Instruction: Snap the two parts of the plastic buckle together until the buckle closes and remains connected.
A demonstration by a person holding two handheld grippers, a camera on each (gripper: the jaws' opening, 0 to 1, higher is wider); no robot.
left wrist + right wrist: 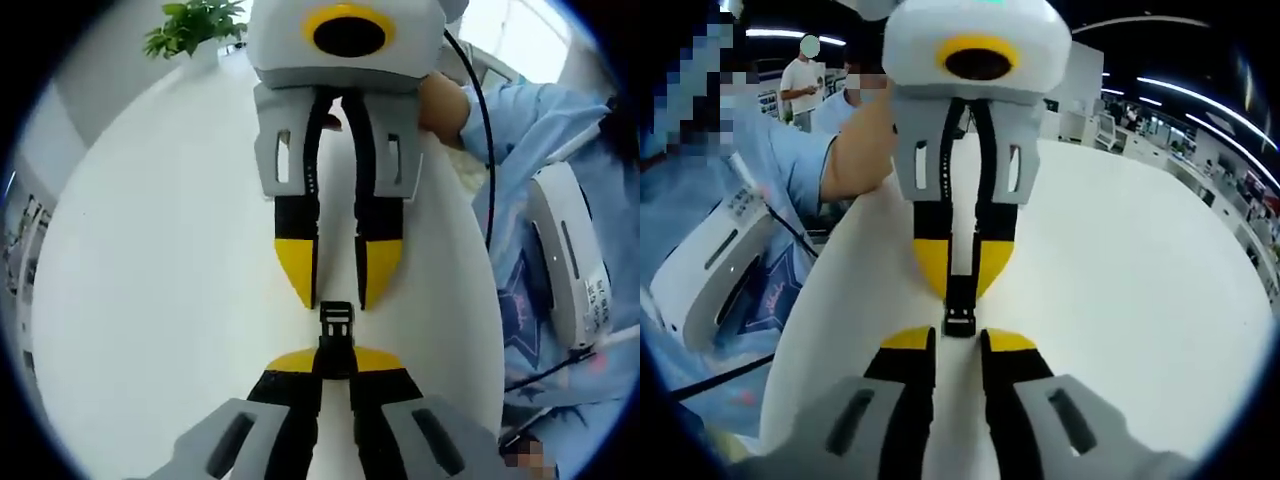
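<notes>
Left gripper view: my left gripper (335, 362) rises from the bottom centre, its jaws closed on the black strap of the plastic buckle (335, 325). The buckle stands just above my yellow tips, in the middle of the frame. I see a small black piece with an open slotted head. The right gripper (337, 290) comes down from the top, its jaws a little apart, its tips beside the buckle head. I judge the buckle light, stiff and smooth, so it can slip; I would hold it at the strap end.

Right gripper view: my right gripper (958, 340) is slightly open at the bottom centre, holding nothing that I can see. The buckle (959, 322) sits just above, held by the left gripper (960, 285) over the white table (1140, 300).
</notes>
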